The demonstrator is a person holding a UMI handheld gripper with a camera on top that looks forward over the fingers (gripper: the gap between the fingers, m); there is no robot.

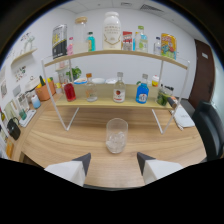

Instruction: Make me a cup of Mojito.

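— Where were your tongs at that moment?

— I held them low over the wooden table, the two fingers spread apart with nothing between them.

— And the glass?

— The glass stood upright on the table just ahead of the fingers, roughly centred on the gap, not touching either one. It was a clear, straight-sided tumbler, and its lower part held something pale and lumpy that looked like ice; I could not tell for certain.

— What was behind it?

— A two-level rack with white wire legs and light wooden boards, well beyond the glass. On its lower board stood a bottle with red liquid, a clear bottle with a red label and a bottle with blue liquid, side by side with gaps between them. On the top board I saw a large white bottle near the middle, a dark can towards one end and a yellow packet towards the other.

— Anything else on the table?

— A dark chair back showed at the far side of it.
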